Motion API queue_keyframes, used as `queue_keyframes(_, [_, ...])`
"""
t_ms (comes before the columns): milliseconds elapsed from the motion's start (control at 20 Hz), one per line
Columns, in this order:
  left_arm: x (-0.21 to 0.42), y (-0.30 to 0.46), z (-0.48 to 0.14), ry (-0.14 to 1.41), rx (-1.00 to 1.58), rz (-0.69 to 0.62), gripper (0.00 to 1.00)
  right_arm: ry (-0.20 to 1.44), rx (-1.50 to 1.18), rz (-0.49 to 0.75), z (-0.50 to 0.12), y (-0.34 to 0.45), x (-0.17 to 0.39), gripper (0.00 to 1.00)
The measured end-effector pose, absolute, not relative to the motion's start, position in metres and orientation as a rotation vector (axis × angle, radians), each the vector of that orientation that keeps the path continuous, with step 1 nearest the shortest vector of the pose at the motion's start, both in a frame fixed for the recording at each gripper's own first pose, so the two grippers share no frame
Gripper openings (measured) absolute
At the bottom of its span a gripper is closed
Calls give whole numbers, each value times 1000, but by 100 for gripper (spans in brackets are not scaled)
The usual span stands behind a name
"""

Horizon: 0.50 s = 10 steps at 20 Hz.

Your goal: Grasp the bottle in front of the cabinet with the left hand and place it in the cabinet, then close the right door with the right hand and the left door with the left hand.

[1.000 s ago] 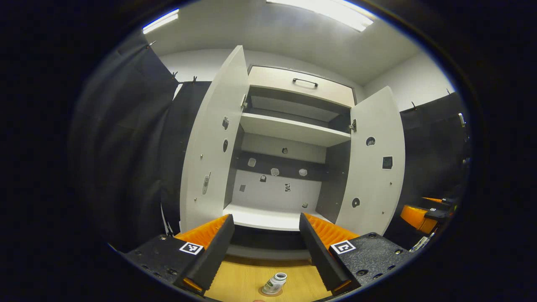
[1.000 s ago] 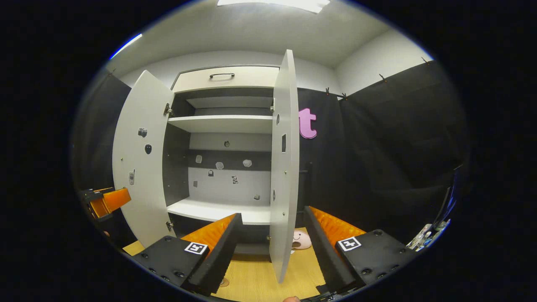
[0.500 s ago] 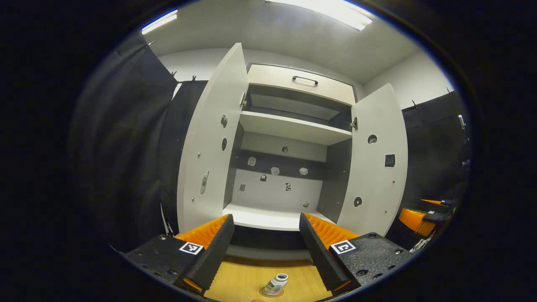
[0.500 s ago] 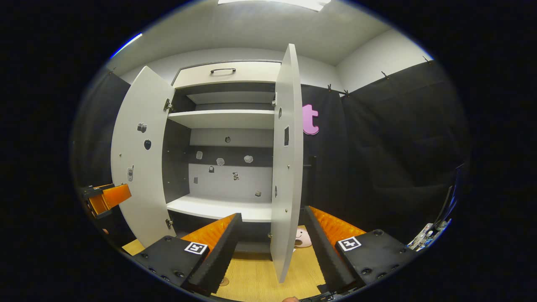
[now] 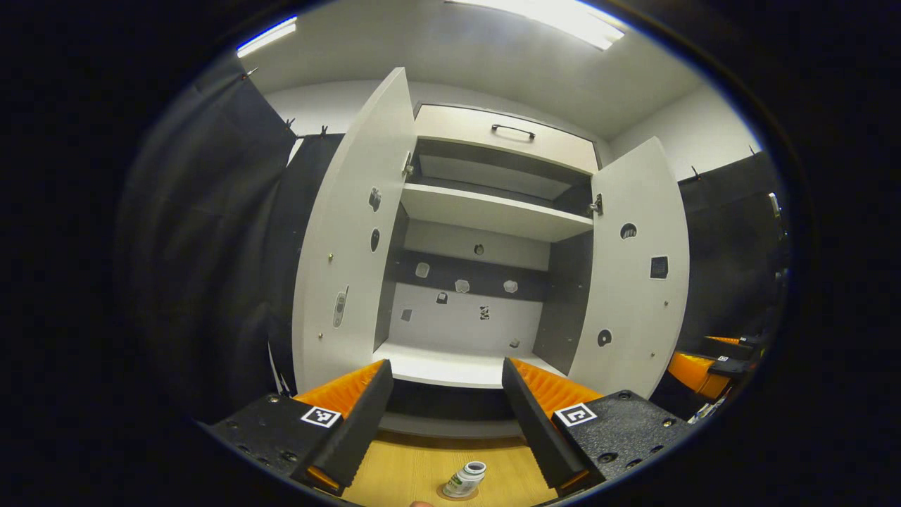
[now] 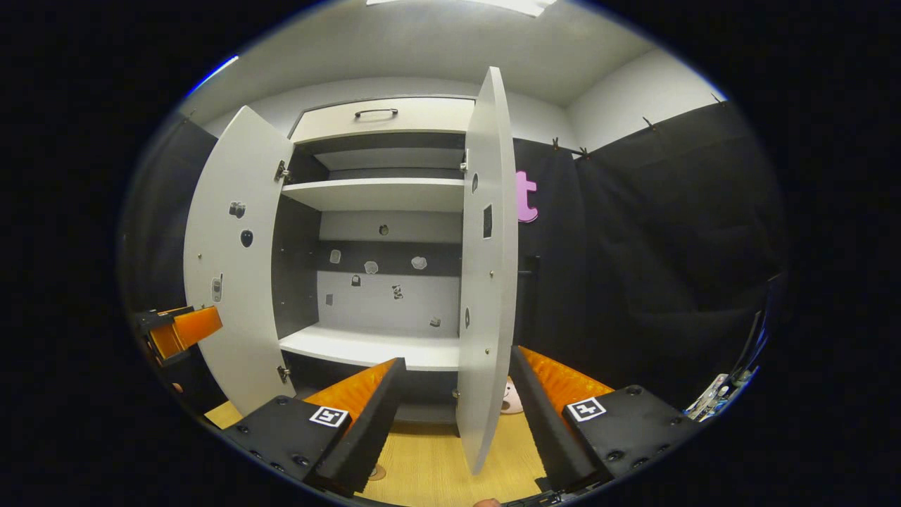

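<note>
The small white bottle stood on the wooden floor before the open white cabinet; the left gripper and right gripper had jaws apart, holding nothing.

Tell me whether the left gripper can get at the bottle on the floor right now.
Probably yes: the left gripper is open, and the bottle lies on bare wooden floor just below its fingers.

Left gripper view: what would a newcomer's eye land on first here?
The tall white cabinet straight ahead, both doors swung wide, its lower shelf bare. Then the small bottle on the wooden floor in front of it, lying between the open left gripper fingers, not yet grasped.
</note>
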<state>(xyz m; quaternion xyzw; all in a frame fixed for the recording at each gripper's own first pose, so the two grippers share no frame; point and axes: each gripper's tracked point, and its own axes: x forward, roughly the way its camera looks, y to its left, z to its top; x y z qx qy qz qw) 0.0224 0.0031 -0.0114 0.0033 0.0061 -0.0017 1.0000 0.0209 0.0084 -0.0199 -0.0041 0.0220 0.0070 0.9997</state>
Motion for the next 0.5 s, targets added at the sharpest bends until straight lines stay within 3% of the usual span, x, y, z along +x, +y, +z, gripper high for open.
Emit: queue_keyframes(500, [45,3,-80,65,-65,-27,95,57,-38,-26,-32,-3,26,97])
